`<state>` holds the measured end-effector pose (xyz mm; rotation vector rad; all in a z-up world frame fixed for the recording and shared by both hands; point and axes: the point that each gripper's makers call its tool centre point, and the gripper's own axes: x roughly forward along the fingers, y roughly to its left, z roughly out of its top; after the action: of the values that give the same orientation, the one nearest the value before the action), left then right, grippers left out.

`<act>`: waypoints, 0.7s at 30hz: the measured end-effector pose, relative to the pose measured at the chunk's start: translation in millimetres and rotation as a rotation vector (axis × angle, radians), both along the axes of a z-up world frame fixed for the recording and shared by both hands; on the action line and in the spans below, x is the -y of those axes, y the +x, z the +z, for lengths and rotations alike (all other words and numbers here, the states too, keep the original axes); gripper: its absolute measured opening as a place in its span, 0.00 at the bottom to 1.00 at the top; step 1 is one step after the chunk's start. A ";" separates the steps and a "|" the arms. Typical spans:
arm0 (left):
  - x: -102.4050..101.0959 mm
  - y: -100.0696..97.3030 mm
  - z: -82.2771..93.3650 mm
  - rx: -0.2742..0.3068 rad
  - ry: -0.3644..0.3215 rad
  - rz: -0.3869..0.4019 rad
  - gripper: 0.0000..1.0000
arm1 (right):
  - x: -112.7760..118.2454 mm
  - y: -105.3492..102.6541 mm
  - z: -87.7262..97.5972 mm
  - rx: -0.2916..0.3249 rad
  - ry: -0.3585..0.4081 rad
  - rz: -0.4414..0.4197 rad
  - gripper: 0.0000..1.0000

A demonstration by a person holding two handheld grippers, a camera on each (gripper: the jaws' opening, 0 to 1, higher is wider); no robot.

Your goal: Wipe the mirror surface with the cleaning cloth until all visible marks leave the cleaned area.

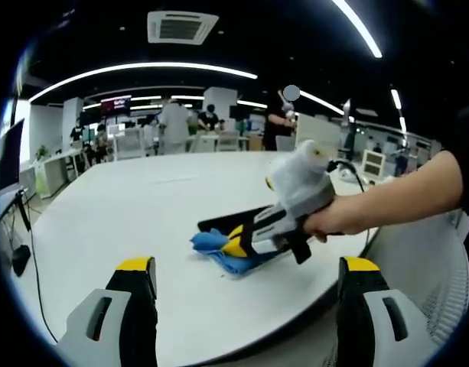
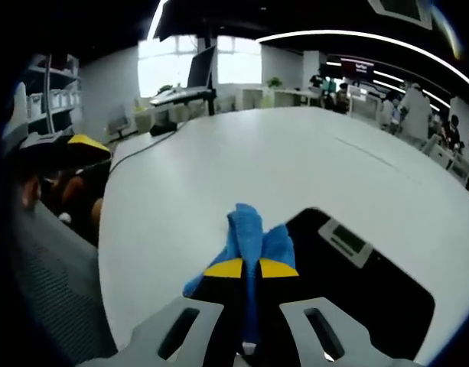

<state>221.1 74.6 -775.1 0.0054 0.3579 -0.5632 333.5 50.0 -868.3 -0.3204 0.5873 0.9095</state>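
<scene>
On the white rounded tabletop [image 2: 219,160], beside a flat black glossy mirror panel [image 2: 364,290]: one soft blue cleaning cloth [image 2: 249,233], judged light, limp, best held at a bunched fold. It is clamped between the right gripper [image 2: 251,267] fingers. The left gripper [image 1: 248,267] is spread wide, empty.

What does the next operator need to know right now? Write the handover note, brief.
Right gripper: shut on the blue cloth, at the near edge of the dark mirror lying flat on the white table.
Left gripper: open, empty, held back off the table edge.
Done: cloth gripped and brought to the mirror.
Left: wipe across the surface; I cannot tell from here whether marks remain.
</scene>
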 end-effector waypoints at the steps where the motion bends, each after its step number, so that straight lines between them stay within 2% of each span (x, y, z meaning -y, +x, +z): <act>1: 0.0 0.0 -0.1 0.000 0.000 0.001 0.99 | -0.1 2.7 0.1 0.001 -0.002 -0.004 0.00; 21: 0.7 -0.7 -2.5 -0.016 0.008 -0.005 0.99 | -1.3 45.0 1.1 -0.019 -0.003 -0.074 0.00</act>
<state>220.4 73.9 -777.6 0.0099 0.3754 -0.5667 378.5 51.4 -867.2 -0.2913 0.6146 0.8414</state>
